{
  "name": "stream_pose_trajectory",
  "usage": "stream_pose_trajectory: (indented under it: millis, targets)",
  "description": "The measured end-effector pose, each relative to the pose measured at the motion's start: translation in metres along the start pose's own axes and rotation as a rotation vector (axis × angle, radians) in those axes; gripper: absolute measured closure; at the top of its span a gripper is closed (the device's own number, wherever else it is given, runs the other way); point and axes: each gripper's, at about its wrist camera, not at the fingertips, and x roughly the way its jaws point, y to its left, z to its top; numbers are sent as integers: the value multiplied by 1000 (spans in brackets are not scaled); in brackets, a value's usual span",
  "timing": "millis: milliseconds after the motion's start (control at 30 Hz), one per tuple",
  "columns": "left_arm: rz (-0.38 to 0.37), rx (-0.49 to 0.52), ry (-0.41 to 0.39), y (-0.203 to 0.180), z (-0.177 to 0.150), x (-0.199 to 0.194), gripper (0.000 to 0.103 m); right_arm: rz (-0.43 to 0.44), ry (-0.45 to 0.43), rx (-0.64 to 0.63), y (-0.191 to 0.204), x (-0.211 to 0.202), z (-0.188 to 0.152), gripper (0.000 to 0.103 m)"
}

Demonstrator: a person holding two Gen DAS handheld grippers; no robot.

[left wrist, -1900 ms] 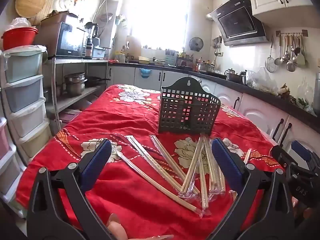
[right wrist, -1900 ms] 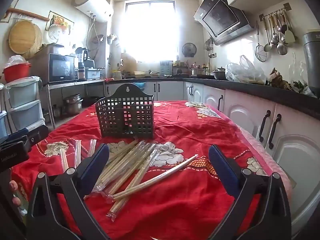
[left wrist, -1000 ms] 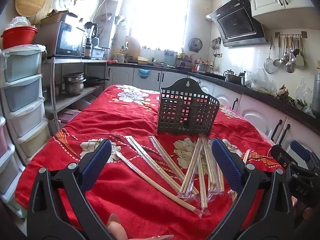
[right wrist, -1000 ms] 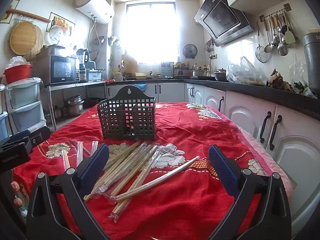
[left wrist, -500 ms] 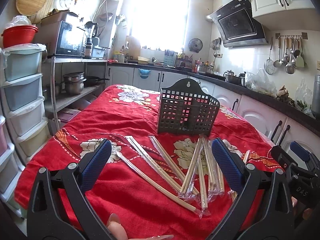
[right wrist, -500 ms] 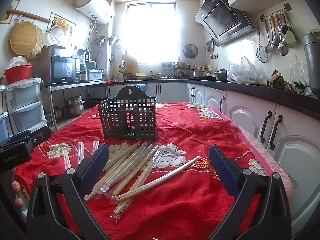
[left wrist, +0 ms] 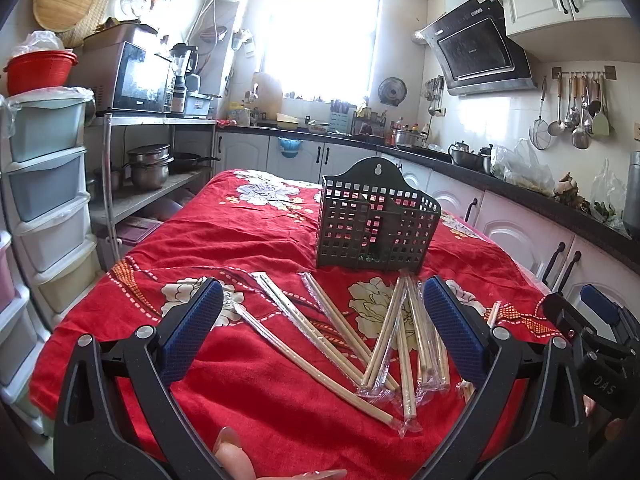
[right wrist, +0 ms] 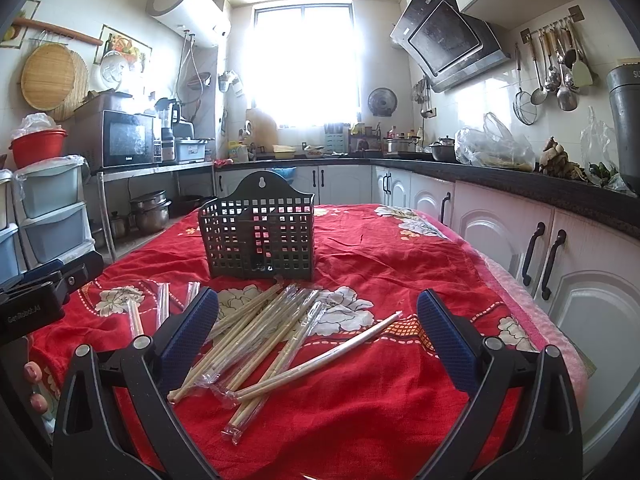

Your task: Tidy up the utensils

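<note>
A red floral tablecloth (left wrist: 248, 240) carries a dark lattice basket (left wrist: 376, 226) and scattered wrapped chopsticks (right wrist: 260, 328).

Domestic kitchen, white tiled walls. Strong daylight enters through the rear window (right wrist: 304, 64), overexposing it. Black countertop (right wrist: 520, 178) runs along the rear and right walls over white cabinets (right wrist: 500, 236). Range hood (right wrist: 448, 36) mounted on the right wall; ladles hang from a rail (right wrist: 556, 68). Water heater (right wrist: 188, 10) upper left. Microwave (left wrist: 132, 78) on a metal shelf. Plastic drawer unit (left wrist: 44, 184) at far left.
</note>
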Motion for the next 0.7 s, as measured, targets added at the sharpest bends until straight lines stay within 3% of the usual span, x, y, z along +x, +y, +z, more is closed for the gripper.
stream_pose_trajectory:
  millis: [700]
  targets:
    - [26, -33, 8, 14, -1, 3, 10, 33, 9, -28, 3, 8, 6, 6]
